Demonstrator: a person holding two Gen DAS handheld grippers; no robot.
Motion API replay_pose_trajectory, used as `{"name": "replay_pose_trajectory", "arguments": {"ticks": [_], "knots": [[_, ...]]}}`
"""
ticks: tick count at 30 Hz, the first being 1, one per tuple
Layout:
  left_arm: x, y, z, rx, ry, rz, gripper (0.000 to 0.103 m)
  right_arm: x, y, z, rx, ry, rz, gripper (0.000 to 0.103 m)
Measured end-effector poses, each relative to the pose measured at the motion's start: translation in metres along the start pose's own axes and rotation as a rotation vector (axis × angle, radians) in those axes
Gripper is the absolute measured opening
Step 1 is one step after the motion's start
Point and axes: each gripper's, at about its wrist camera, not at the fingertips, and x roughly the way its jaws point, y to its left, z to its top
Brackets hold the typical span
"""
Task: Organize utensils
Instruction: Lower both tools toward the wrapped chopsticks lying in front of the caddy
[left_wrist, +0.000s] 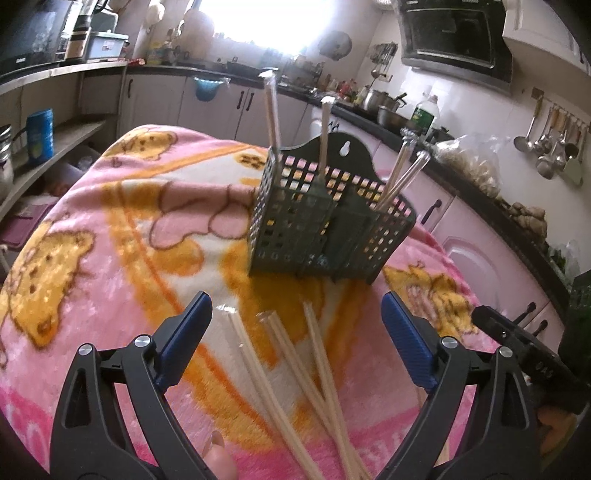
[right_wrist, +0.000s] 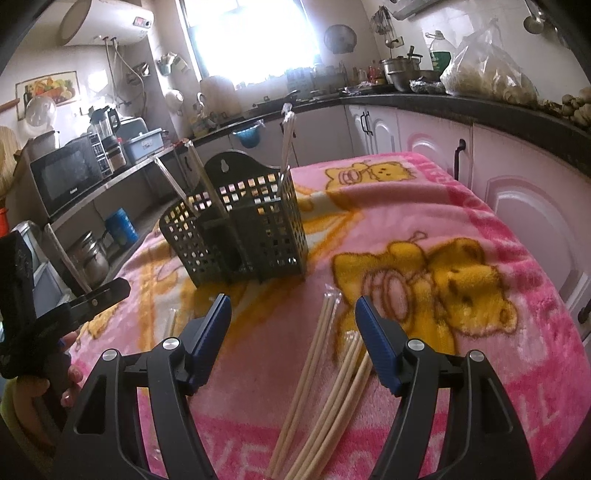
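- Blanket (right_wrist: 424, 206): pink ground with yellow-orange cartoon bears, white patches and orange bands; paler pink lettering along the near edge.
- Utensil holder (right_wrist: 236, 229): dark grey-green, walls pierced by a grid of small square holes.
- Chopsticks (right_wrist: 325, 384): pale natural wood, in clear wrappers.
- Left gripper (left_wrist: 297, 332) and right gripper (right_wrist: 293, 325): black frames, blue ribbed pads, silver rivets.
- Cabinet doors (right_wrist: 524, 206): pale pink with black handles.
- Countertop (right_wrist: 461, 107): black.
- Canister (left_wrist: 40, 136): blue.
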Motion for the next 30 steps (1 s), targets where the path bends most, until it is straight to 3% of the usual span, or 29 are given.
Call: {"name": "replay_pose_trajectory", "arguments": {"ticks": [18,25,30], "knots": [[0.023,0.027,-0.029,-0.030,0.107,0.092,0.083,0.029,0.010,-0.019,-0.038,0.099,0.027,0.067],[0.042,0.034,-0.033,-0.063,0.162,0.087,0.061,0.049,0.008,-0.015,-0.060,0.138,0.021,0.067],[0.052,0.044,-0.034,-0.124,0.181,0.065,0.054,0.066,0.003,-0.010,-0.057,0.179,0.005,0.067]]}}
